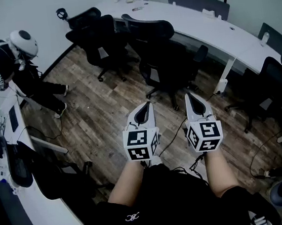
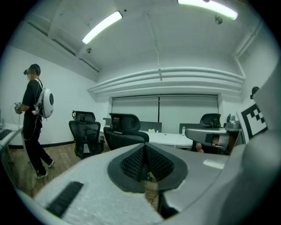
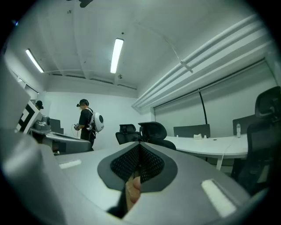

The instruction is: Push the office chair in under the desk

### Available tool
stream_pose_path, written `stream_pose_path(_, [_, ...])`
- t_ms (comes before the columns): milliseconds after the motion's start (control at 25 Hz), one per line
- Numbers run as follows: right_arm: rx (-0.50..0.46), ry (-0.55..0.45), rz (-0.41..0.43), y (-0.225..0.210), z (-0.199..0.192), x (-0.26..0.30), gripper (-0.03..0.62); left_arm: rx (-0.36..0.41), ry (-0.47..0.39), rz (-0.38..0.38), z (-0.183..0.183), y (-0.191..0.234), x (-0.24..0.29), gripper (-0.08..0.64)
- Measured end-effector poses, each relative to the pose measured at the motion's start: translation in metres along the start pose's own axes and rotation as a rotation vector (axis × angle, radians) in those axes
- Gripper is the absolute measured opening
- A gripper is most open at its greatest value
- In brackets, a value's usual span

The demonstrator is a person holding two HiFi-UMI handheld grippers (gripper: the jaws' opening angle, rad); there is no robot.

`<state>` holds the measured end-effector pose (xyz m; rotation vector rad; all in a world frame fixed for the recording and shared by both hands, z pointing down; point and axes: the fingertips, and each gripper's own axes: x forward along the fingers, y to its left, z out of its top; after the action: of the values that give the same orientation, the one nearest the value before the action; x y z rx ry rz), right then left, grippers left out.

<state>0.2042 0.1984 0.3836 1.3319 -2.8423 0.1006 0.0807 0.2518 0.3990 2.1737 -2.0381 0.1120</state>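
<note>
Straight ahead of the left gripper (image 1: 143, 110) and right gripper (image 1: 194, 100), whose jaws are closed on nothing, the office chair (image 1: 157, 56) stands well apart, seemingly beside the desk (image 1: 212, 32).

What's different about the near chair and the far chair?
The near chair stands straight ahead in the head view. The far chair is farther off, to the left. In the left gripper view the far chair's back looks like see-through mesh, while the near chair's looks solid dark. Both are black and stand out from the desk, not tucked under.
</note>
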Motion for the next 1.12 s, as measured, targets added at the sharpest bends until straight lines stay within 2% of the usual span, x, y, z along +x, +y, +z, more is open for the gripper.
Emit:
stream_pose_path(360, [0.028, 0.0, 0.036, 0.006, -0.001, -0.005, 0.006, 0.006, 0.006, -0.005, -0.001, 0.0, 0.0, 0.009])
stream_pose_path(760, [0.011, 0.016, 0.062, 0.013, -0.005, -0.011, 0.006, 0.009, 0.012, 0.011, -0.001, -0.003, -0.008, 0.009])
stream_pose_path(1120, [0.008, 0.036, 0.079, 0.016, -0.014, 0.023, 0.006, 0.014, 0.023, 0.039, -0.008, 0.025, 0.01, 0.009])
